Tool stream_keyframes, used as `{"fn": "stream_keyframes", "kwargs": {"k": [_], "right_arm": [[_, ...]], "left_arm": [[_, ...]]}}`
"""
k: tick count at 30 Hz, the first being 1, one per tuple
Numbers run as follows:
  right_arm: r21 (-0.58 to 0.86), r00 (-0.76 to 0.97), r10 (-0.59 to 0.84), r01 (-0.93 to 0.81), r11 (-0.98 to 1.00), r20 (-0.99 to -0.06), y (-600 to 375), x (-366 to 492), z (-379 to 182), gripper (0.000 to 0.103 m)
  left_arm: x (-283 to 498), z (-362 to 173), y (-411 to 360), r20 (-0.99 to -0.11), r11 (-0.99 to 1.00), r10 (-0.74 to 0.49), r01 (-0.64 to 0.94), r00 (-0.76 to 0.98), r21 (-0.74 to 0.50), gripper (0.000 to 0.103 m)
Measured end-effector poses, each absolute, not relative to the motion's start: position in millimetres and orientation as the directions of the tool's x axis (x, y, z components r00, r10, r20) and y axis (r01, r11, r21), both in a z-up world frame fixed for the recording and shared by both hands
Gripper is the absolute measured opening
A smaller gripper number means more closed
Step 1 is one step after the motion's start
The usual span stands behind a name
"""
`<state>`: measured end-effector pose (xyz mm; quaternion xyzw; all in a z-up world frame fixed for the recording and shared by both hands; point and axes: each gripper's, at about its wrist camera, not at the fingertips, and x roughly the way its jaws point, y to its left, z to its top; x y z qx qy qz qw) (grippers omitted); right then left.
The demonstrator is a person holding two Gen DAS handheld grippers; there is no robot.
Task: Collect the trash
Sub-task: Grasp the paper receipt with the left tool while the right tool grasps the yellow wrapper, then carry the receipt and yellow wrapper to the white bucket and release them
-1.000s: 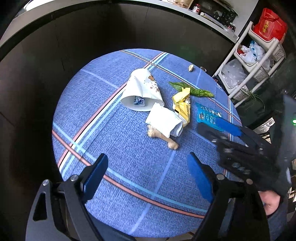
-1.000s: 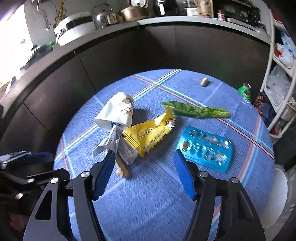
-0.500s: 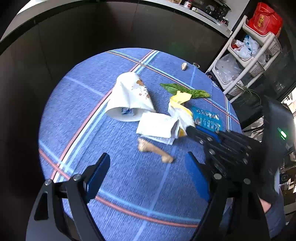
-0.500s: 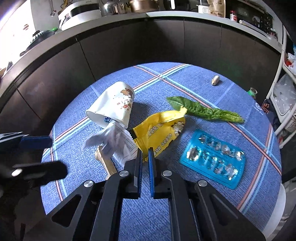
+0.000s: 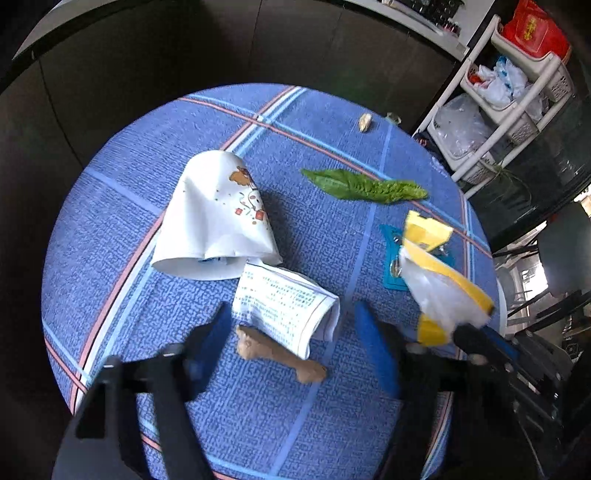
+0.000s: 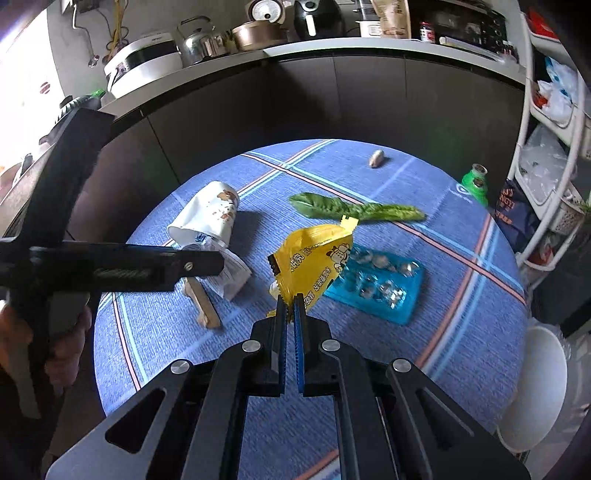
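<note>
Trash lies on the blue table (image 6: 461, 266). Right gripper (image 6: 290, 301) pinches the yellow wrapper (image 6: 314, 258), which hides part of the pill pack (image 6: 384, 291). Left gripper (image 5: 291, 325) hangs wide apart above the bone (image 5: 280, 354).

A home kitchen: rice cooker (image 6: 142, 55), kettle (image 6: 197, 42) and pot (image 6: 258, 35) on the dark counter (image 6: 332, 48).

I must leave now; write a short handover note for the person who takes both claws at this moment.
Right claw: shut on the yellow snack wrapper, lifted above the blue blister pack.
Left claw: open, over the folded paper and the bone, gripping nothing.
On the blue tablecloth: tipped paper cup, green leaf, small nut shell.
Done: wrapper picked up.
Left: bin the wrapper, collect everything else.
</note>
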<state>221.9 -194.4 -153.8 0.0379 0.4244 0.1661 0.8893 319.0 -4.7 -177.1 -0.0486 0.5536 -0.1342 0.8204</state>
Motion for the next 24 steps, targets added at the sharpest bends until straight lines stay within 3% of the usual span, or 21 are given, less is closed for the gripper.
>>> {"fn": "stream_keyframes", "kwargs": {"k": [1, 2, 3, 9, 24], "right_arm": [[0.212, 0.585, 0.329, -0.261, 0.942, -0.741, -196.2, 220.4, -153.2, 0.003], [0.214, 0.587, 0.33, -0.259, 0.942, -0.739, -197.5, 218.6, -152.6, 0.003], [0.215, 0.589, 0.329, -0.258, 0.942, -0.738, -198.3, 217.5, -152.2, 0.003], [0.237, 0.613, 0.343, -0.251, 0.939, -0.712, -206.3, 206.4, -140.7, 0.003], [0.232, 0.717, 0.292, -0.184, 0.955, -0.633, -259.1, 145.4, -97.9, 0.003]], "left_arm": [[320.6, -179.7, -5.4, -0.901, 0.96, -0.27, 0.166, 0.339, -0.225, 0.041], [321.3, -181.3, -5.7, -0.904, 0.96, -0.268, 0.164, 0.332, -0.225, 0.039], [321.2, -181.9, -5.5, -0.905, 0.961, -0.267, 0.164, 0.33, -0.223, 0.027], [306.7, -160.0, -1.6, -0.885, 0.953, -0.295, 0.175, 0.36, -0.246, 0.009], [237.5, -80.8, -47.7, -0.806, 0.902, -0.403, 0.337, 0.433, -0.27, 0.008]]}}
